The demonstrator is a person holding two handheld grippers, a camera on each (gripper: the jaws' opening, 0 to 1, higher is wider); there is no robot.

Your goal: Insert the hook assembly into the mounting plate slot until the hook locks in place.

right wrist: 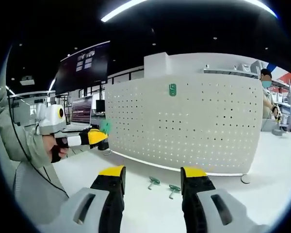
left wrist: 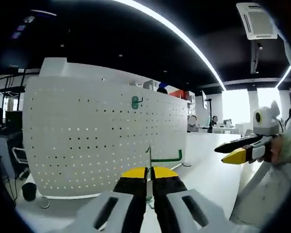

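Note:
A white pegboard plate (left wrist: 102,136) stands upright on the white table. One green hook (left wrist: 136,102) hangs high on it, also seen as the mounted hook (right wrist: 172,89) in the right gripper view. My left gripper (left wrist: 149,172) is shut on a green hook assembly (left wrist: 166,158), held a short way in front of the board's lower right part. My right gripper (right wrist: 153,172) stands open with nothing between its jaws, facing the pegboard (right wrist: 194,121). Two loose green hooks (right wrist: 153,182) (right wrist: 174,189) lie on the table before it. The left gripper (right wrist: 94,137) enters there from the left.
The right gripper (left wrist: 237,148) comes in from the right in the left gripper view, held by a person's hand. A dark wall screen (right wrist: 85,65) hangs behind the board. A person (right wrist: 266,77) stands beyond its right end. A black bin (left wrist: 29,191) sits on the floor.

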